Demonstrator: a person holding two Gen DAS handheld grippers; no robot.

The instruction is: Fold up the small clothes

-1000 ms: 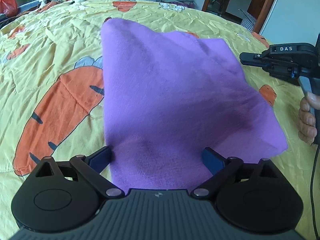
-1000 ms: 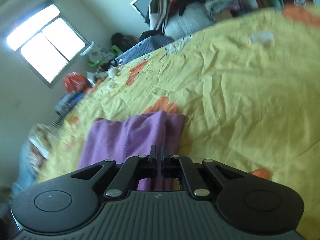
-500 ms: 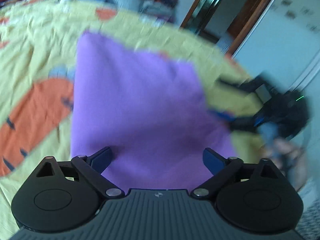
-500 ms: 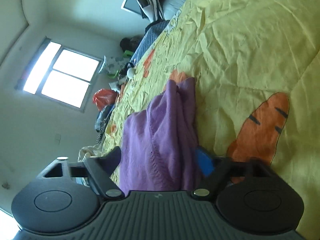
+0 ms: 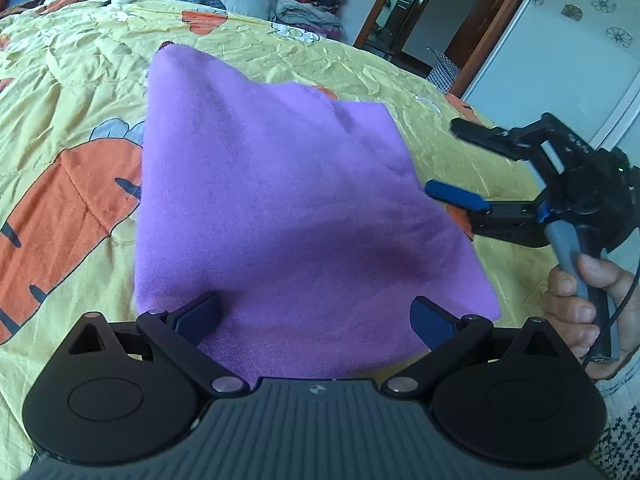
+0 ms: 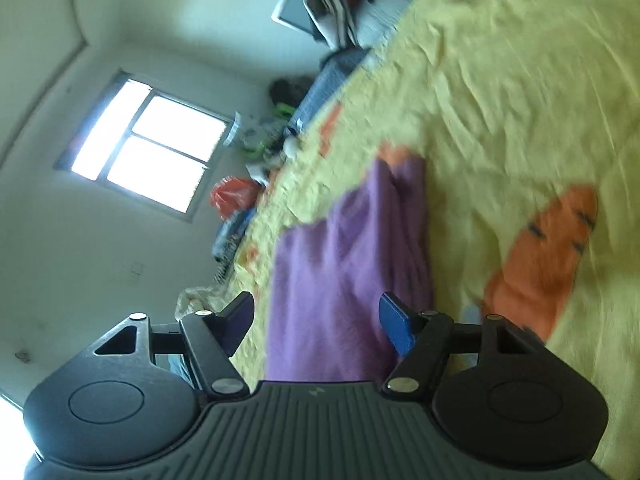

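Purple cloth (image 5: 280, 208) | yellow carrot-print bedspread (image 5: 72, 80) | window (image 6: 148, 156) | doorway (image 5: 424, 28)

Right tool (image 5: 460, 164), earlier clamped on the purple cloth (image 5: 280, 200), now off it, jaws closing again.

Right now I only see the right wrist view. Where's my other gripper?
Observer: The left gripper is at the cloth's near edge. Its jaws are opening, with cloth showing between them but not pinched.
Operator: Has my right one got the cloth?
Observer: No. The right gripper has its tips at the cloth's right edge. Its jaws are closing, and the cloth is not between them yet.
Operator: What's over there that I can't see?
Observer: A doorway, beyond the far side of the bed.
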